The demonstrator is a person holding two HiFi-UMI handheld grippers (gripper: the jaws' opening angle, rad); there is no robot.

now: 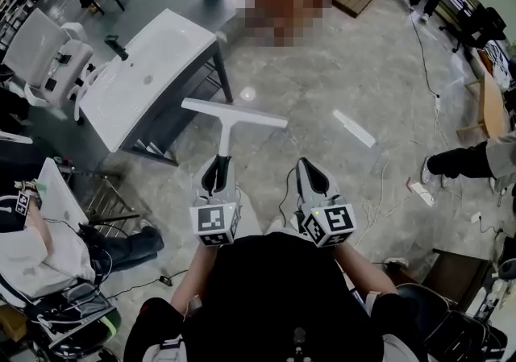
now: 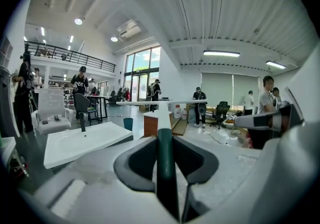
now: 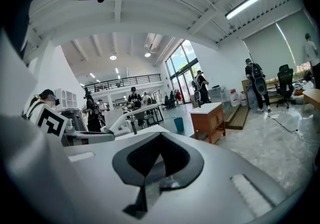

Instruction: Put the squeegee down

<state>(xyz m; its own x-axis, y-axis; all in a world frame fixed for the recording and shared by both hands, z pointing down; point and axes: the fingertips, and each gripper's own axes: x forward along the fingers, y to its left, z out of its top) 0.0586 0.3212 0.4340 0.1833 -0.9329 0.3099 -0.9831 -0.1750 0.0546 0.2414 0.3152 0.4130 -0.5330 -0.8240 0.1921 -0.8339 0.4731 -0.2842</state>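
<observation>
WORKSHOP HALL: I hold the squeegee (image 1: pixel 233 115) aloft in the left claw (image 1: pixel 218 164), which is clamped on the dark lower end of its handle. The white shaft runs forward and away from me. The long blade bar sits crosswise at the far end, above the grey floor (image 1: pixel 347 62) and touching nothing. The left gripper view confirms the grip: the handle runs straight up the middle of the left claw (image 2: pixel 165 143), pads pressed to both sides, with the squeegee (image 2: pixel 163 111) bar level against the room beyond. The right claw (image 1: pixel 311 168) rides just beside it on my right, jaws together and carrying nothing. Its own view shows the right claw (image 3: pixel 159 140) closed on air.

By my reading the put-down has not begun: this is the carry, with the tool not yet over any resting place. The nearest candidate is the white basin surface (image 1: pixel 153 70) ahead and to my left, bare but for a dark tap (image 1: pixel 118 47) near its far edge. The floor is the other option, and I cannot tell which is meant. The next move calls for bringing the blade bar over the chosen spot and lowering until bar and handle both lie flat. Only then should the left claw part, since the long bar would likely tip the tool if let go early.
</observation>
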